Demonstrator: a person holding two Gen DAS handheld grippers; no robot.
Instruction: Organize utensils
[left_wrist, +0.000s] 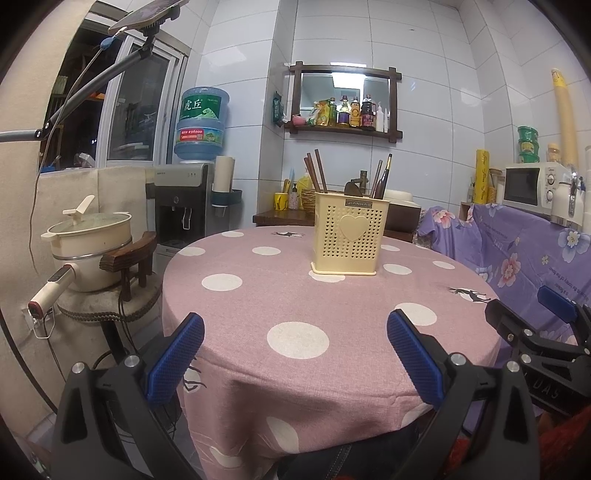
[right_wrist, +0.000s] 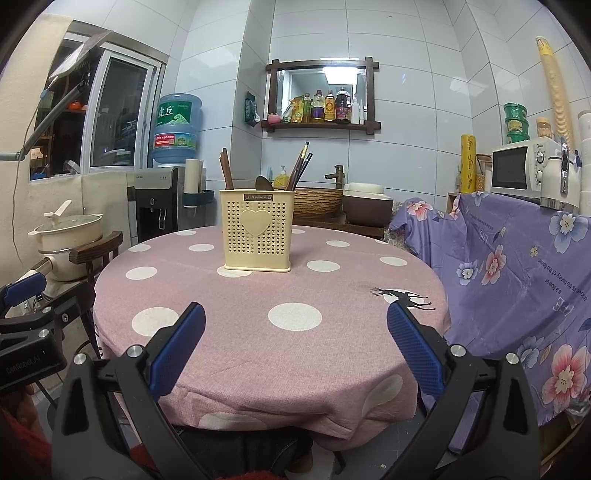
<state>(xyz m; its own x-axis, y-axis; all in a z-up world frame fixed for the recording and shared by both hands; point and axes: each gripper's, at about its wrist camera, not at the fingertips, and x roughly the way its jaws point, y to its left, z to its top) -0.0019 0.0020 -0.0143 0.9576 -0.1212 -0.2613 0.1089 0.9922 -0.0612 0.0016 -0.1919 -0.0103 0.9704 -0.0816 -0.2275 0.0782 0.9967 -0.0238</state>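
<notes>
- My left gripper (left_wrist: 295, 354) and right gripper (right_wrist: 295, 350) hang spread wide, holding nothing.
- The cream utensil caddy (right_wrist: 257, 230) stands upright mid-table (right_wrist: 332, 362), chopsticks (right_wrist: 226, 168) inside.
- Bare dotted cloth lies between us.

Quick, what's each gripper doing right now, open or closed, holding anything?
Left gripper: open, holding nothing, hovering over the near edge of the table.
Right gripper: open, holding nothing, also short of the utensil holder.
</notes>
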